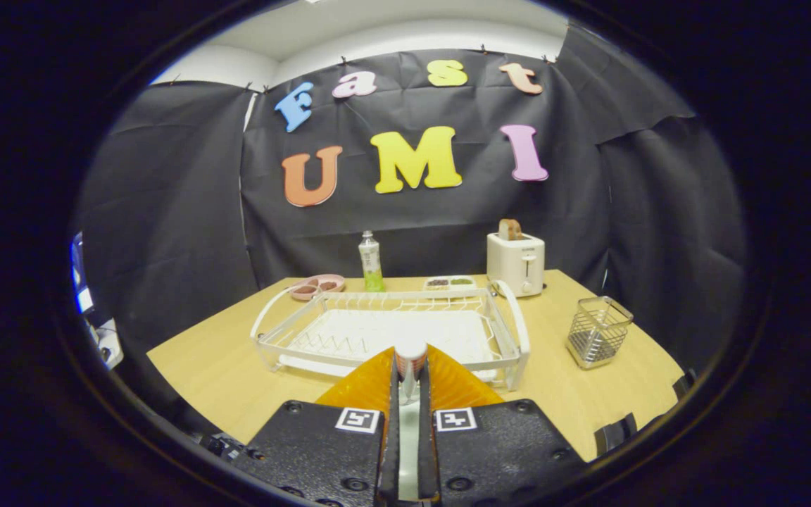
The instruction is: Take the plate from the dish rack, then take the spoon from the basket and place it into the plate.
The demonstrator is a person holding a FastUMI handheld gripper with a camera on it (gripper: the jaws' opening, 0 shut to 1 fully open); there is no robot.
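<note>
My gripper [411,352] is shut on a white spoon [410,426]. The spoon's handle runs back between the two fingers, and its rounded end pokes out at the fingertips. Just beyond the fingers stands the white wire dish rack [518,331] with nothing in its slots. The wire mesh basket [597,331] stands to the right of the rack and looks empty. The gripper hovers over the near part of the wooden table [222,366], in front of the rack's near rim.
Behind the rack are a pink divided dish [317,285], a bottle with green liquid [370,262], a small white tray of food [449,283] and a white toaster [516,262] holding a slice of bread. The table's edge curves near on both sides.
</note>
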